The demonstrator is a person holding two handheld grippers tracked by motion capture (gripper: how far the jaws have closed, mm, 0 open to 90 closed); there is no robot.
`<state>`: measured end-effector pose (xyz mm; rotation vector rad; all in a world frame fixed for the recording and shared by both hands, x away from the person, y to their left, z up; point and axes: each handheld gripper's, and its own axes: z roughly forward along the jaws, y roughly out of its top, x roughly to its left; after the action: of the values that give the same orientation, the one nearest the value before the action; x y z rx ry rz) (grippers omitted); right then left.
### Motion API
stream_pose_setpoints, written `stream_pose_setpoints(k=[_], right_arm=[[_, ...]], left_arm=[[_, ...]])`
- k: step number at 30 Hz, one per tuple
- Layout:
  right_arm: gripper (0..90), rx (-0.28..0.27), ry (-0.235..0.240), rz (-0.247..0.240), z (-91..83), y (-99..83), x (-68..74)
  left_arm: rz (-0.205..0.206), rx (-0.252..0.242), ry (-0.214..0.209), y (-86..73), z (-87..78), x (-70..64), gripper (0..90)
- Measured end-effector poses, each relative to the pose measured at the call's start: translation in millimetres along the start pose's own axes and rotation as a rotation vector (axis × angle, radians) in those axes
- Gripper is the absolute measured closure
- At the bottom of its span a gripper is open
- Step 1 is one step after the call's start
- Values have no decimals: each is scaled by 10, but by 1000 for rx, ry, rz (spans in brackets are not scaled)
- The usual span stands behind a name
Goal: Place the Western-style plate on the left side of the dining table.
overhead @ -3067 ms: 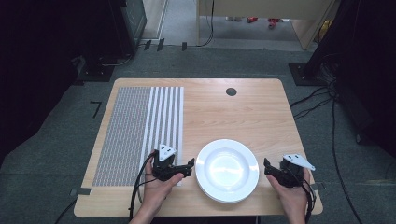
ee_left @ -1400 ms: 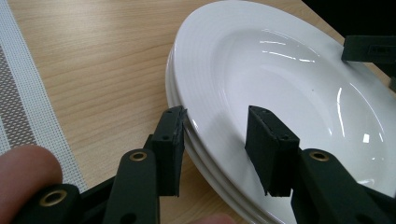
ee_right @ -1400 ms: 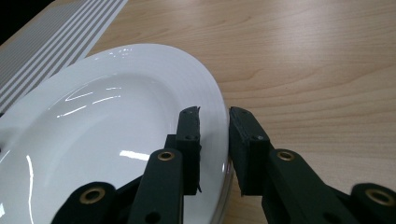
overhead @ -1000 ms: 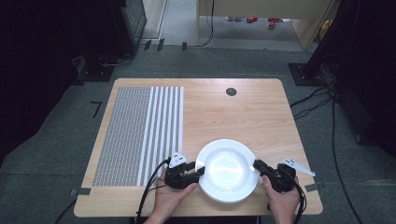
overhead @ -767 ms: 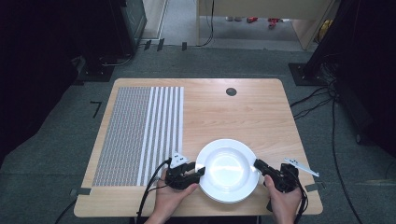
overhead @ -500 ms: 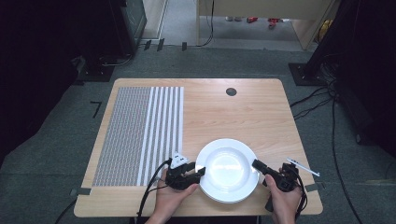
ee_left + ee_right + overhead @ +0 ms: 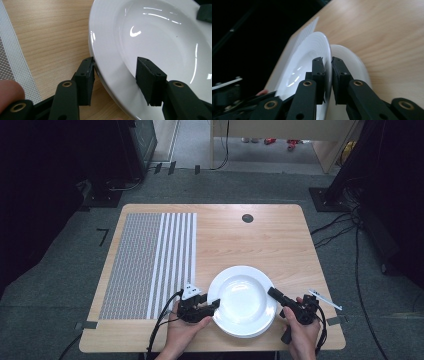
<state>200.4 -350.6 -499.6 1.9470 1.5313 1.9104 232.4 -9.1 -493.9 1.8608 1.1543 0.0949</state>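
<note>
Seemingly right gripper (image 7: pixel 327 62) pinches plate (image 7: pixel 243 300) rim; left gripper (image 7: pixel 115 75) straddles it.

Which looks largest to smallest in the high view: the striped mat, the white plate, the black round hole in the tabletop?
1. Striped mat
2. White plate
3. Black round hole

The hole lies farther from the camera, but the differences are too wide for that to matter.

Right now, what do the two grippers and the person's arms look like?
Both grippers, left and right, are black, with jointed arms, brass-coloured rivets and flat rectangular pads. The left carries a grey three-cornered plate; a pale plate sticks out from the right. A black cable trails from the left. The forearms are bare, no sleeves.
</note>
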Motion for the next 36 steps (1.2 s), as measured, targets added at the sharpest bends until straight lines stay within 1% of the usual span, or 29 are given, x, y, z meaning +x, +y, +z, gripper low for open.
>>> stream_pose_setpoints(k=[1,3,5,7,9,12,15,18,20,23,27,33,36], right_arm=[[831,-10,1,-22,16,-6,32],[829,-13,-5,-26,23,-11,34],[826,-17,-10,-23,31,-19,28],[823,-16,-20,-27,33,-25,24],[821,-20,-28,-32,42,-33,33],[818,-21,-35,-32,51,-36,40],[816,-26,-45,-30,61,-45,56],[812,-26,-49,-31,68,-49,71],[807,-25,-54,-32,79,-56,85],[805,-26,-48,-25,99,-62,87],[807,-29,-48,-28,101,-59,103],[808,-37,-37,-27,109,-37,165],[808,-38,-34,-27,115,-29,182]], left_arm=[[-7,-2,-5,-1,-1,8,517],[-13,-5,-8,-3,-2,12,517],[-2,-18,0,-4,-17,2,531],[-1,-24,4,3,-31,-4,555],[-13,-27,-5,5,-35,13,570],[-16,-37,-11,0,-36,24,574],[-49,-47,-23,5,-46,48,601],[-87,-50,-50,24,-69,93,623],[-97,-54,-58,34,-86,108,638],[-107,-55,-64,44,-103,124,652],[-111,-55,-70,47,-110,136,653],[-125,-68,-79,78,-164,145,662],[-125,-73,-81,92,-188,149,664]])
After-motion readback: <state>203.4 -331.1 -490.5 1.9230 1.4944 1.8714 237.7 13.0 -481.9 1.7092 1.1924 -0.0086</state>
